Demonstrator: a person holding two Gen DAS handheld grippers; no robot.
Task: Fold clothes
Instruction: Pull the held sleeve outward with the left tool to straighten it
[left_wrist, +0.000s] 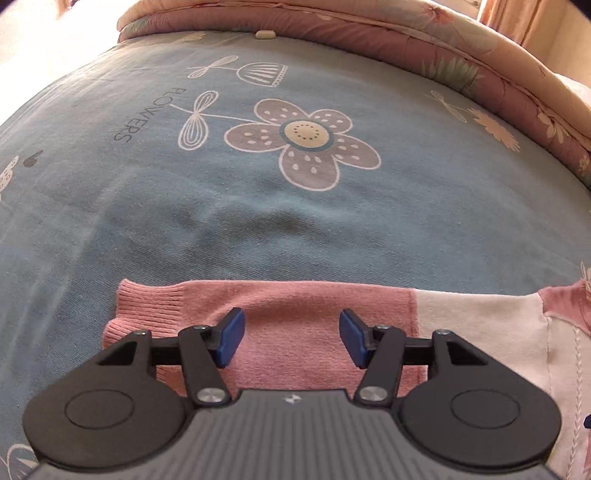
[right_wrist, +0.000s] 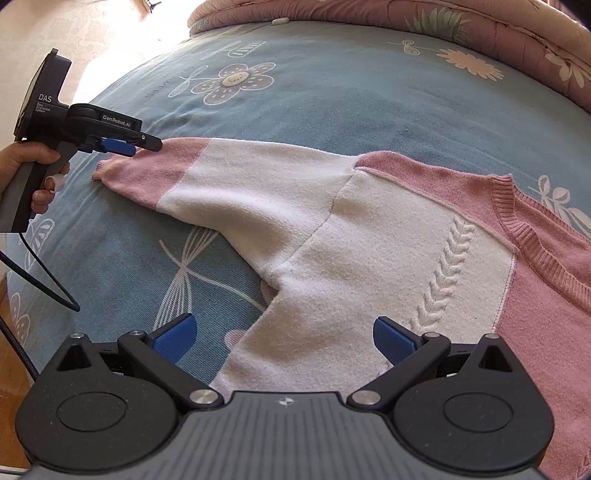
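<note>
A pink-and-white sweater (right_wrist: 369, 236) lies flat on the blue floral bedsheet (left_wrist: 258, 206). The left gripper (left_wrist: 291, 339) hovers over the pink sleeve cuff (left_wrist: 147, 306), jaws wide. Only the right view shows the body, collar and the holding hand (right_wrist: 33, 177). The right gripper (right_wrist: 284, 339), jaws wide, is above the white side.
</note>
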